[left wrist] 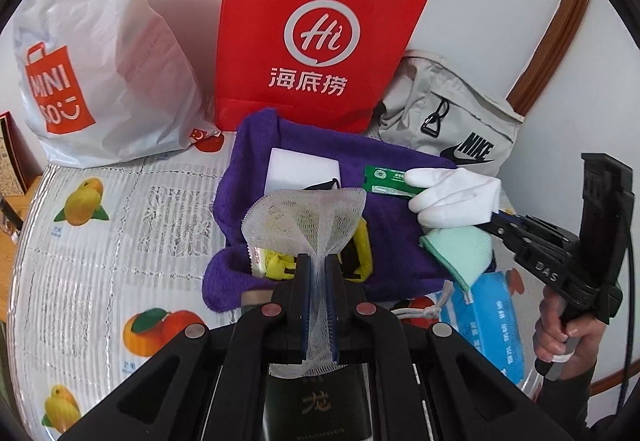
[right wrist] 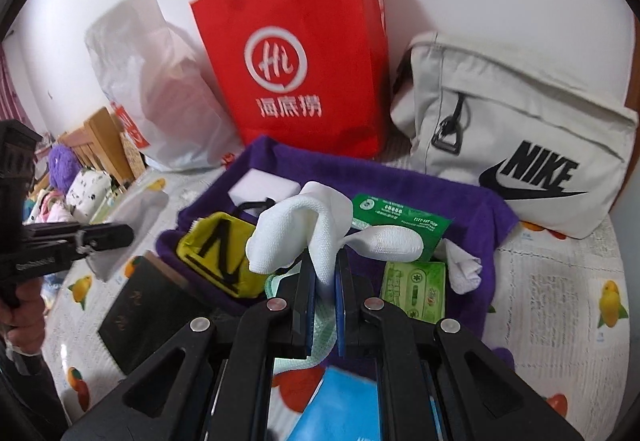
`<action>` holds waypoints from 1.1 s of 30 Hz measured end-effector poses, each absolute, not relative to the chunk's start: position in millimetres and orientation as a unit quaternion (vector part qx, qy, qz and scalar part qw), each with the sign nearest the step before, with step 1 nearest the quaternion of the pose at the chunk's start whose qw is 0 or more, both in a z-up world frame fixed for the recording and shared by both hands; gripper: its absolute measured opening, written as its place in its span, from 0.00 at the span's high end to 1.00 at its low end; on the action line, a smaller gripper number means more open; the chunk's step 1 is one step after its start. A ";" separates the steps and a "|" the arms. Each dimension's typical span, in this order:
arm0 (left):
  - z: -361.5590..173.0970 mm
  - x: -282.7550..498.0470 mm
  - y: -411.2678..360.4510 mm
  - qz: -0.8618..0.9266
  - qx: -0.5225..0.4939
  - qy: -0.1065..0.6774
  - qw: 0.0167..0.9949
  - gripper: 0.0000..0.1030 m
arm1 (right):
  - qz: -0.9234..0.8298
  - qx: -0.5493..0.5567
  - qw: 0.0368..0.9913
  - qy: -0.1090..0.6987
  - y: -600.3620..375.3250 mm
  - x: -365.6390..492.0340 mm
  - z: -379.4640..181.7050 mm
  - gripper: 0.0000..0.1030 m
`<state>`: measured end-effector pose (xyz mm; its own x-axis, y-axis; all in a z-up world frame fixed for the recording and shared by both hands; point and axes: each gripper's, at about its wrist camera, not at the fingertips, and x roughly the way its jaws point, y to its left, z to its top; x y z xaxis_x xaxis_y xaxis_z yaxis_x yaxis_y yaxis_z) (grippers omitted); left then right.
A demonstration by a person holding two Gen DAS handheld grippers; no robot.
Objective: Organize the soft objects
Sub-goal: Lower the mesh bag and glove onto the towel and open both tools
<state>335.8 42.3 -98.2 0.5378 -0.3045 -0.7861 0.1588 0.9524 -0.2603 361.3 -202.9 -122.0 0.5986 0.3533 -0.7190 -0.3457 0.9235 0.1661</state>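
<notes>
Left claw (left wrist: 318,273): pinching white mesh netting (left wrist: 304,217), held above purple towel (left wrist: 400,169). Right claw (right wrist: 324,277): pinching white glove (right wrist: 304,225) over same towel. Both lifted, neither placed; several items remain on towel; sorting partway.

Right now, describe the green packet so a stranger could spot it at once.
Find the red bag against the wall; the purple towel lies in front of it. On the towel's far right part lies the green packet, flat, white-printed, partly behind the white glove.
</notes>
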 end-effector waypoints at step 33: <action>-131.4 404.0 -19.7 -0.175 -0.062 0.505 0.843 0.93 | 0.157 -0.010 0.883 0.443 -227.5 385.4 -137.0 0.31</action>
<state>404.0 -19.7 -131.4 0.4292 -0.3571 -0.8296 0.2318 0.9313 -0.2810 385.4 -227.5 -137.0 0.5582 0.2689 -0.7849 -0.2864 0.9503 0.1219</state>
